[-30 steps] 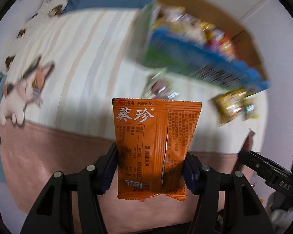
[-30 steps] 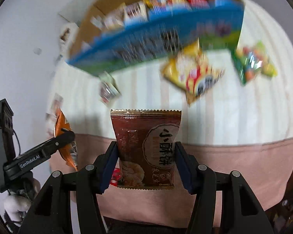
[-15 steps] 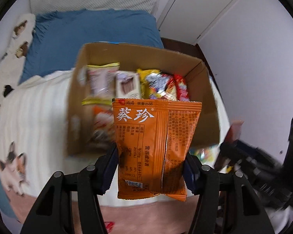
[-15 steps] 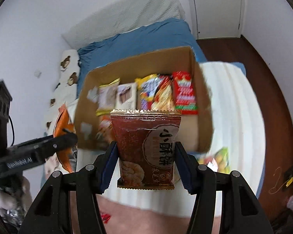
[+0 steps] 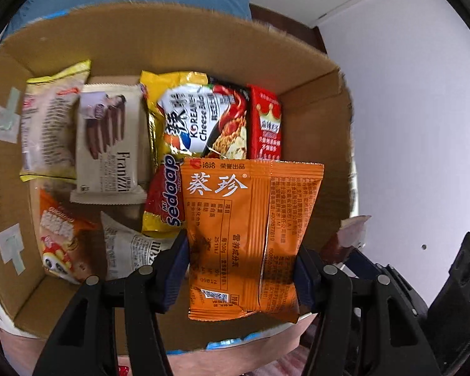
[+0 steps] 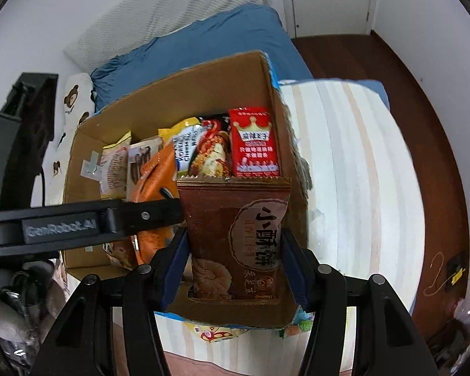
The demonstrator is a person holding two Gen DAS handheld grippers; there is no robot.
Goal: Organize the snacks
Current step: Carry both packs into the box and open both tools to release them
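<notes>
Left gripper (image 5: 241, 269) pinching an orange packet (image 5: 250, 235) by its two side edges, held upright over the open cardboard box (image 5: 159, 40), toward the box's right wall. Right gripper (image 6: 235, 266) clamped likewise on a brown biscuit packet (image 6: 238, 238), hanging above the box's near right corner. Inside the box, along the far wall: a pale yellow bag (image 5: 50, 122) at the left, then a cream wafer pack (image 5: 109, 144), a noodle bag (image 5: 200, 119), and a red carton (image 5: 264, 122) against the right wall. Nearer the front wall: a red-and-yellow noodle pack (image 5: 164, 200), a grey-white packet (image 5: 131, 247), and an orange bag (image 5: 62, 244) in the left corner. Box resting on a striped blanket (image 6: 354, 169), with more snacks possibly peeking from under its front edge, too blurred to name.
</notes>
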